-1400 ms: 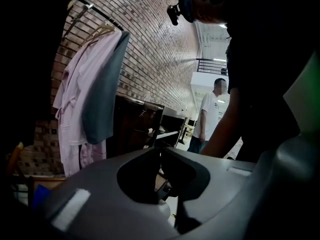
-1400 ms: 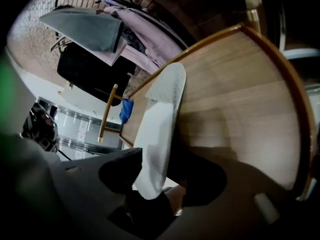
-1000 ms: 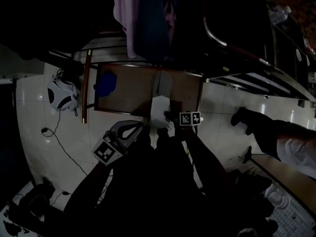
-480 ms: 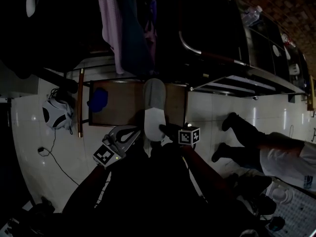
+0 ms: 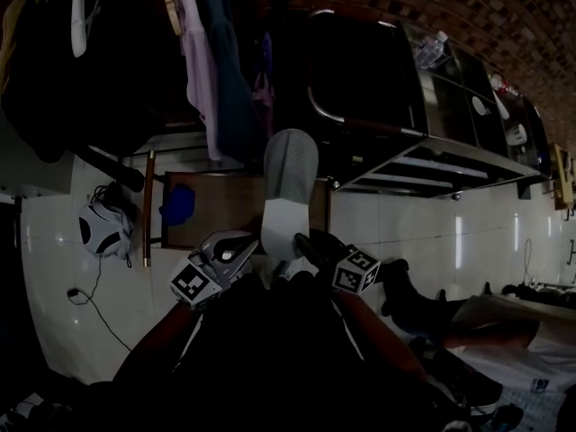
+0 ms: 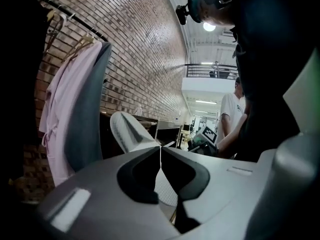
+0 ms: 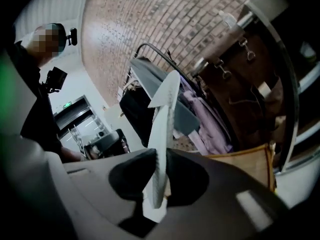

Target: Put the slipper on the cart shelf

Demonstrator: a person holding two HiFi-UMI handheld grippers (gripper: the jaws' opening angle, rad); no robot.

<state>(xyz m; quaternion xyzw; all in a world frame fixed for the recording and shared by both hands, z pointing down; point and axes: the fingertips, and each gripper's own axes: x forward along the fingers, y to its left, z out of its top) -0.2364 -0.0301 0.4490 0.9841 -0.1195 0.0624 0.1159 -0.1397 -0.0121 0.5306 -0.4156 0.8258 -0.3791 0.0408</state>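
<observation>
A grey slipper with a white sole (image 5: 288, 192) stands on end in the air, toe up, in front of the dark metal cart (image 5: 432, 156). My right gripper (image 5: 301, 241) is shut on its heel end. In the right gripper view the sole (image 7: 162, 119) runs edge-on between the pads (image 7: 161, 161), and the jaws have just closed a little tighter on it. My left gripper (image 5: 241, 248) hovers just left of the slipper, shut and holding nothing. Its tips meet (image 6: 160, 150), with the slipper (image 6: 127, 130) beyond them.
Below the slipper is a low brown wooden platform (image 5: 220, 207) with a blue object (image 5: 177, 203). Clothes (image 5: 202, 61) hang on a rail at the back left. A black-and-white ball (image 5: 99, 228) and cables lie on the floor. A person's legs (image 5: 423, 295) show on the right.
The right gripper has lifted the slipper well up off the brown platform and rolled it, so the slipper now stands toe-up. The left gripper rose slightly beside it.
</observation>
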